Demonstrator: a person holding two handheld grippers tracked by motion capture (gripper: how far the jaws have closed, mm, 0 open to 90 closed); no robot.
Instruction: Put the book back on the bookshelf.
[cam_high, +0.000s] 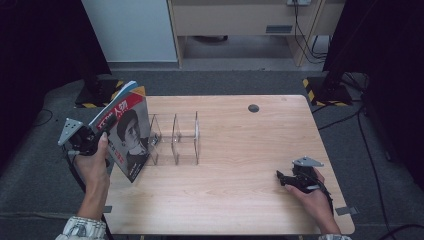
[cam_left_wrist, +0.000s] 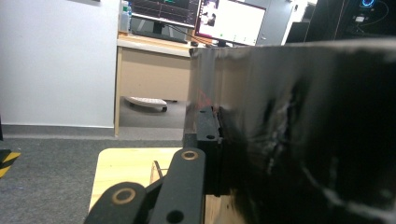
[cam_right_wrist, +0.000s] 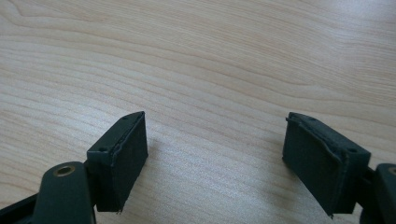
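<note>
Taking the clear divider rack as my landmark, I worked outward from my own edge of the worktop. Nearest me, well off to the right of the rack, my right gripper lay low on the wood with its jaws spread wide and nothing between them; in the right gripper view the two pads stood far apart over bare grain. I judged it was parked there simply to stay out of the way while the other hand worked.

On the rack's left side, my left gripper was clamped on a magazine, gripping its upper left edge. In the left gripper view the jaws sat pinched tight together on the dark sheet of the magazine, so the grip looked firm. The magazine stood nearly upright, leaning a little, its lower corner reaching down near the worktop just left of the rack's first slot, cover facing me. I held it on edge like that, I reckon, because the rack takes things standing, and a flat magazine would never slide between the clear dividers.

Beyond the rack the worktop ran bare to a small round cable hole near its far edge.
</note>
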